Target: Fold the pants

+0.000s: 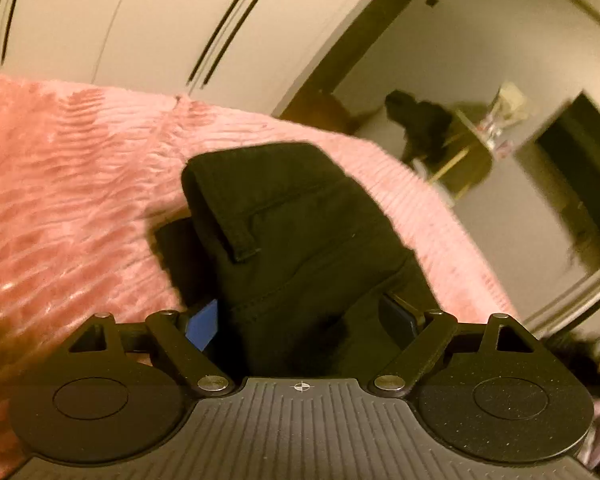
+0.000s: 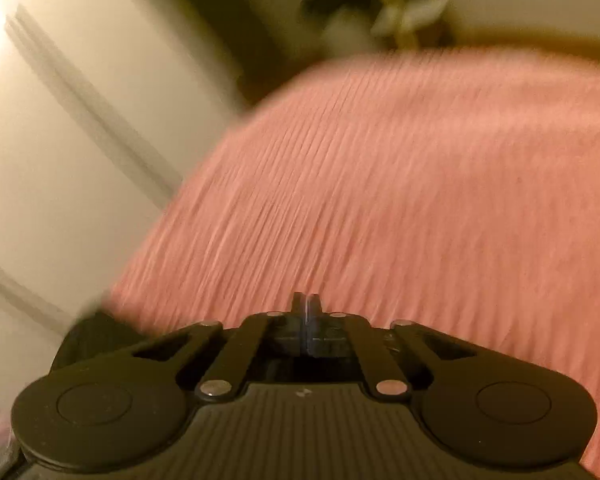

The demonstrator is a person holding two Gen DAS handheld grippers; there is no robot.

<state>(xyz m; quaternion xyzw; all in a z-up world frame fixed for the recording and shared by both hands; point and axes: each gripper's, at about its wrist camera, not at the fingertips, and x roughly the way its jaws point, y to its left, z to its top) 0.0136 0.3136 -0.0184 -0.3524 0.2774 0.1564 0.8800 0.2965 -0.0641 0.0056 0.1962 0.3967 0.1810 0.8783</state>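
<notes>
I see a bed covered by a ribbed pink plush blanket (image 1: 80,184); folded black cotton pants (image 1: 296,240) lie on it toward five o'clock.

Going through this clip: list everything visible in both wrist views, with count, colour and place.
pants: one, black, folded bundle on the blanket, between the left gripper's fingers
blanket: one, pink, ribbed, covering the surface under both grippers
wardrobe doors: cream with dark lines, behind the blanket
doorway: one, dark-framed, blurred clutter beyond
left gripper: one, black with blue pads, gripping the pants
right gripper: one, black, fingers together, nothing held
</notes>
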